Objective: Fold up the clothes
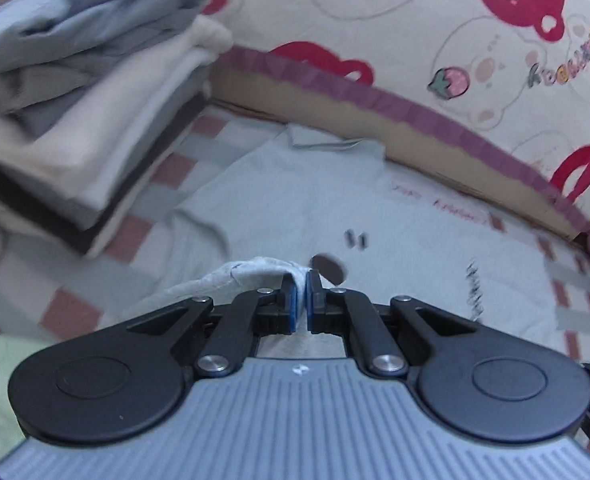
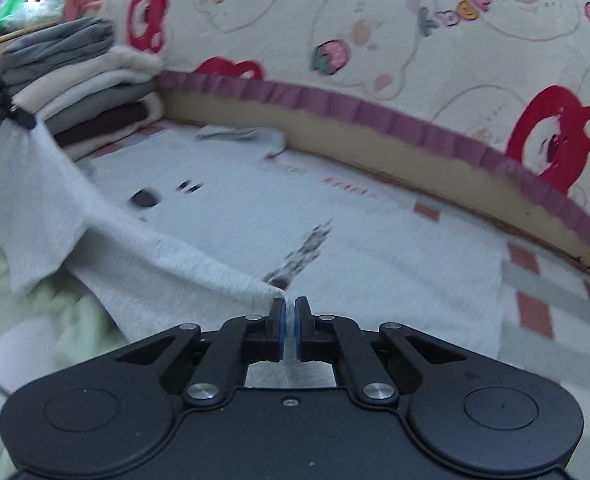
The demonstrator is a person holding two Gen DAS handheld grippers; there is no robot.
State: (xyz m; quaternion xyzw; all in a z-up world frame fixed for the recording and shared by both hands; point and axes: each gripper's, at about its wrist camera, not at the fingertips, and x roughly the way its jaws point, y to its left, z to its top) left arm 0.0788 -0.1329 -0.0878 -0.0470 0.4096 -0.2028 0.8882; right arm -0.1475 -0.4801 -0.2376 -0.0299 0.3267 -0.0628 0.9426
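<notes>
Both grippers pinched the pale shirt's near hem.

The left gripper and right gripper had jaws pressed together on the pale shirt, which lay spread across the checked bed beside folded clothes.

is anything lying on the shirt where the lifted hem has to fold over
Nothing visible does. Both the left gripper and right gripper pinch the pale grey t-shirt hem, and its spread body is bare; the folded clothes stack sits beside it.

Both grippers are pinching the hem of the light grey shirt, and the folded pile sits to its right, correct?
Not quite: the folded pile sits to the left of the light grey shirt, as both wrist views show. The left gripper and right gripper do pinch its hem.
</notes>
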